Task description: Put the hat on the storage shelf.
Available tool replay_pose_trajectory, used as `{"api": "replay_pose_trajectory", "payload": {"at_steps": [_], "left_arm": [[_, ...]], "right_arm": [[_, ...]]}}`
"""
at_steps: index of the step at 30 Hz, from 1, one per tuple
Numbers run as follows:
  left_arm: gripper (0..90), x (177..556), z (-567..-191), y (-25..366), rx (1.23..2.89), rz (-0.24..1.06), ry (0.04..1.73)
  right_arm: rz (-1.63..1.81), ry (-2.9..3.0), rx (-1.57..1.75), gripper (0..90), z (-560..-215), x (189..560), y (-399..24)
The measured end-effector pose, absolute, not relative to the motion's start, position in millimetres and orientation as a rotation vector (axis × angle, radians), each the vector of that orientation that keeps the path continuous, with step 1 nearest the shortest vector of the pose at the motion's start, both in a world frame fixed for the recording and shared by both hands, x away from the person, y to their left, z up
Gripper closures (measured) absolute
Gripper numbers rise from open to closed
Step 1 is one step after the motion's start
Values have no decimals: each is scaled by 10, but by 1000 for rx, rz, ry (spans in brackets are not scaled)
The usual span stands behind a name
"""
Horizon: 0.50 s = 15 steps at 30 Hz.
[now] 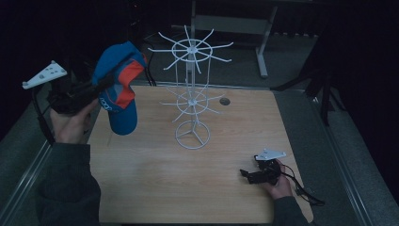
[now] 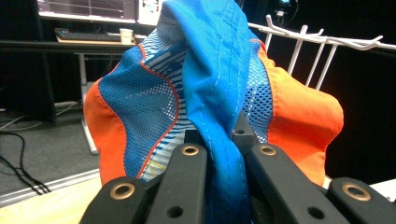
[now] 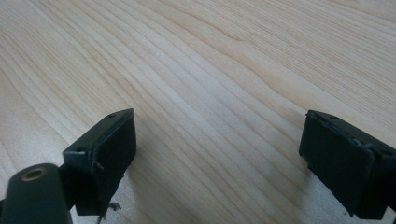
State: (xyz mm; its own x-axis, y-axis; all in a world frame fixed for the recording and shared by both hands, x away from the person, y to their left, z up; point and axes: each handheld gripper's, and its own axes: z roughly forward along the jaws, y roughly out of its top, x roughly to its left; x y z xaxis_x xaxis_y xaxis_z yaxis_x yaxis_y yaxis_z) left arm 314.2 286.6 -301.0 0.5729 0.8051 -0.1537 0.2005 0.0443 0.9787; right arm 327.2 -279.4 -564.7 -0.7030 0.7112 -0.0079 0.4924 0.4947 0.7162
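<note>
The person's left gripper [image 1: 101, 85] is lifted off the table's left edge, its two black jaws pinched tight on a fold of a blue and orange cap [image 1: 118, 89], which hangs from them in the air, just left of the white wire rack [image 1: 192, 94]. Seen along that gripper [image 2: 219, 154], the cap's [image 2: 210, 84] blue band is squeezed between the jaws, mesh and orange panels bulging on both sides, with the rack's prongs [image 2: 322, 42] just behind. The right gripper [image 1: 244, 174] sits low at the near right of the wooden table [image 1: 188, 188], jaws spread wide over bare wood [image 3: 210, 93], holding nothing.
</note>
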Motion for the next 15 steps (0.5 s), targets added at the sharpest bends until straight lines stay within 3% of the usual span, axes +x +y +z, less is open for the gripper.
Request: {"api": "replay_pose_trajectory", "payload": {"at_steps": [15], "left_arm": [[881,3175,-2987,2922,1431,501,870]], "right_arm": [[1025,2440,1015,108,-5647,3272,-2794]]}}
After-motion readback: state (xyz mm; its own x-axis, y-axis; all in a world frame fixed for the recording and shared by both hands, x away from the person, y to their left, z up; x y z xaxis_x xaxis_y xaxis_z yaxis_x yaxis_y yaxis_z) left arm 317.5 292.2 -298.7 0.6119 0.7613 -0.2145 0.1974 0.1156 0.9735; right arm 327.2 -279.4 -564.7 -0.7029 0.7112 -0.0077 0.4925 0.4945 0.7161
